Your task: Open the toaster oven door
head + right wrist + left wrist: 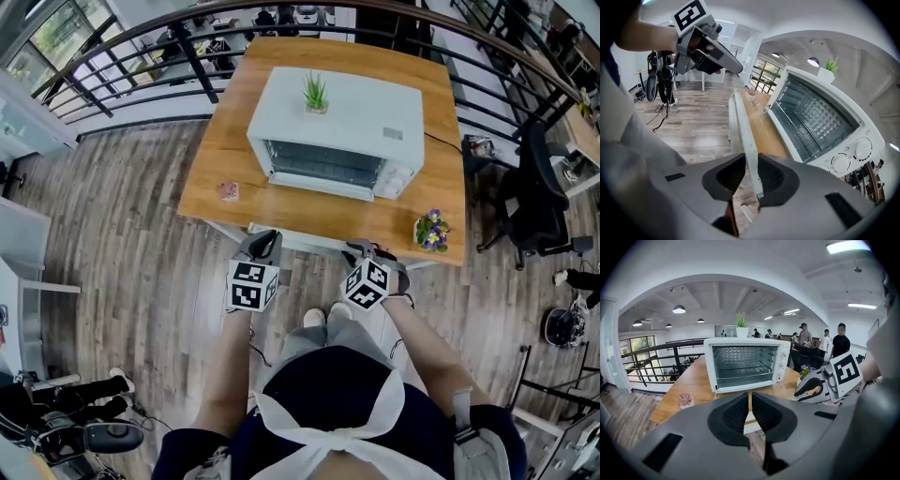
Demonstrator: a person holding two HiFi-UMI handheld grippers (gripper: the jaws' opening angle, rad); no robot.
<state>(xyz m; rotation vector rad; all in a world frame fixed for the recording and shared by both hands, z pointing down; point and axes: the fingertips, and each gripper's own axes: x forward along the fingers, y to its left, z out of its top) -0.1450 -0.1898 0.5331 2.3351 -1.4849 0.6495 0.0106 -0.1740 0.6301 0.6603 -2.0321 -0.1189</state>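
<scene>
A white toaster oven stands on the wooden table. Its glass door looks flush with the front, with the wire rack visible behind it and a white bar along its lower edge. The oven is also in the right gripper view. Both grippers hang off the table's near edge, clear of the oven. My left gripper is shut with nothing in it. My right gripper is open, and only the table's white front rail shows through its gap.
A small green plant sits on top of the oven. On the table are a pink pot at the left and a purple flower pot at the right front. Beyond the table's right side stands an office chair, and a black railing runs behind.
</scene>
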